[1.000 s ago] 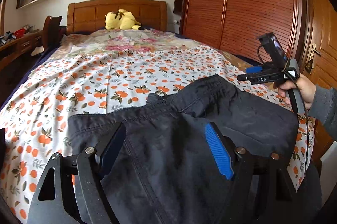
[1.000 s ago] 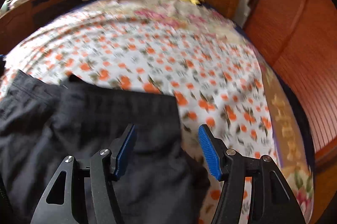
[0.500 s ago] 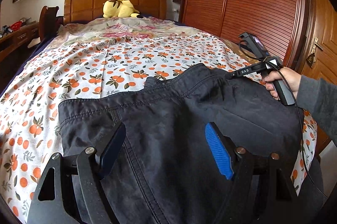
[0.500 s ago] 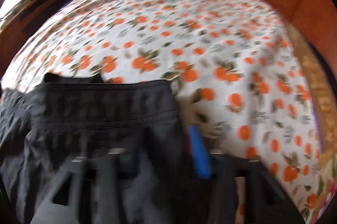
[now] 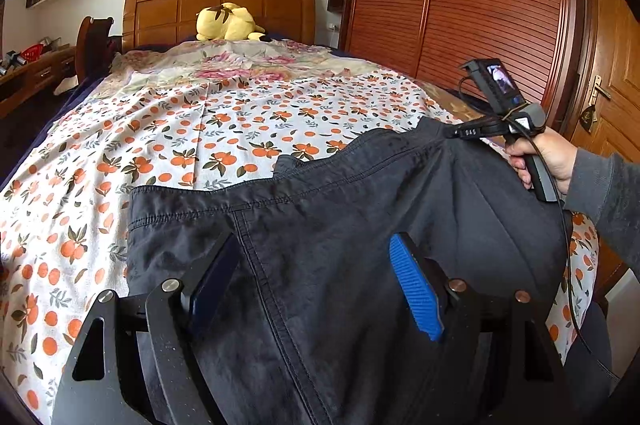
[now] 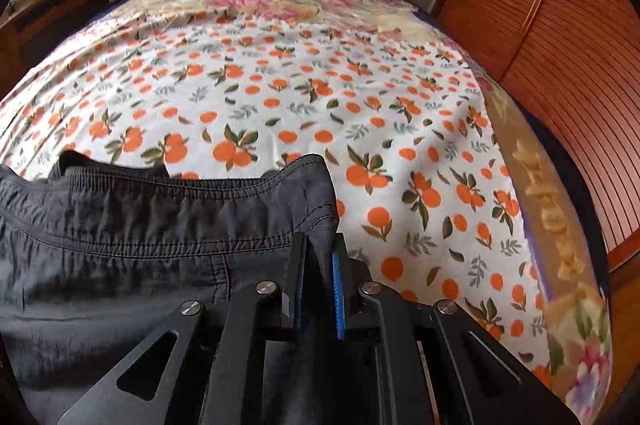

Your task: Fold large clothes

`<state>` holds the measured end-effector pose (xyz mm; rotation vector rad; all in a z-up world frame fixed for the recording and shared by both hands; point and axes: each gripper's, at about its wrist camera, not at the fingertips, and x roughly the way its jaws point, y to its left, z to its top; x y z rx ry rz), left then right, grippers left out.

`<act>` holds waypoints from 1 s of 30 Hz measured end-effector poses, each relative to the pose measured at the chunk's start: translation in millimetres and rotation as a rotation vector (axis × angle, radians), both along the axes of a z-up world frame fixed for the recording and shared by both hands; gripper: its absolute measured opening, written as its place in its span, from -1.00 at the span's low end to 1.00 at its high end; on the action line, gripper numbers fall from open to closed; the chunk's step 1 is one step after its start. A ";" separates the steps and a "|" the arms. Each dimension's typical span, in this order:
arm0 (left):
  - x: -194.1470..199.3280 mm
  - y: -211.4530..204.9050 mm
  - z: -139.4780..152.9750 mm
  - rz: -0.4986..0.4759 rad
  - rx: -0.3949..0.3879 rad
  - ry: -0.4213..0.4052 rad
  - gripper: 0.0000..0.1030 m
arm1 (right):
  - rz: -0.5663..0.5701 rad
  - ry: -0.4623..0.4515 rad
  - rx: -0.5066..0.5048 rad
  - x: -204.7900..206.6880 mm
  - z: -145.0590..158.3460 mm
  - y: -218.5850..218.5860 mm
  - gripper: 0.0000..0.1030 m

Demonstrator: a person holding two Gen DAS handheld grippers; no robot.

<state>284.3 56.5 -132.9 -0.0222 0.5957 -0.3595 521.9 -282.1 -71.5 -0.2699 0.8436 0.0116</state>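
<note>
Dark navy shorts [image 5: 340, 225] lie on the near end of the bed, waistband toward the headboard. My left gripper [image 5: 316, 261] is open, its blue pads spread above the shorts' left half near a seam. My right gripper [image 6: 318, 249] is shut on the right corner of the elastic waistband [image 6: 160, 221] and lifts it slightly. The right gripper also shows in the left wrist view [image 5: 460, 133], held by a hand at the shorts' far right corner.
The bed has an orange-print sheet [image 5: 200, 129] and a floral blanket [image 5: 240, 61] further back. A yellow plush toy [image 5: 226, 27] lies by the wooden headboard. A wooden wardrobe [image 5: 460, 5] stands on the right, a desk [image 5: 28, 73] on the left.
My right gripper came down onto the waistband's right corner and closed on it. My left gripper stayed open over the shorts.
</note>
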 end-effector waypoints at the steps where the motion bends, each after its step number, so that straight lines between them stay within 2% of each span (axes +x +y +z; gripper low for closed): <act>1: -1.4 0.0 0.7 0.001 0.001 -0.002 0.53 | 0.004 -0.001 0.000 -1.0 -0.1 0.8 -0.77; 3: -2.7 0.3 1.6 0.004 0.002 -0.004 0.53 | -0.007 -0.012 0.007 -2.4 2.0 0.5 -0.55; 9: -7.7 0.2 4.1 0.008 0.010 -0.011 0.53 | -0.010 -0.046 0.029 -34.5 18.3 1.9 -0.12; 13: -12.7 -2.9 5.7 0.002 0.013 -0.017 0.53 | 0.004 -0.037 0.079 -81.4 20.6 -4.4 -0.09; 20: -20.4 -13.0 6.3 -0.014 0.028 -0.024 0.53 | 0.062 -0.015 0.083 -159.4 12.1 -16.6 -0.09; 26: -29.4 -25.4 5.0 -0.020 0.043 -0.027 0.53 | 0.057 -0.022 0.136 -201.9 5.4 -29.1 -0.09; 30: -39.7 -34.3 3.5 -0.021 0.055 -0.029 0.53 | 0.059 -0.011 0.141 -209.7 -4.9 -26.2 -0.09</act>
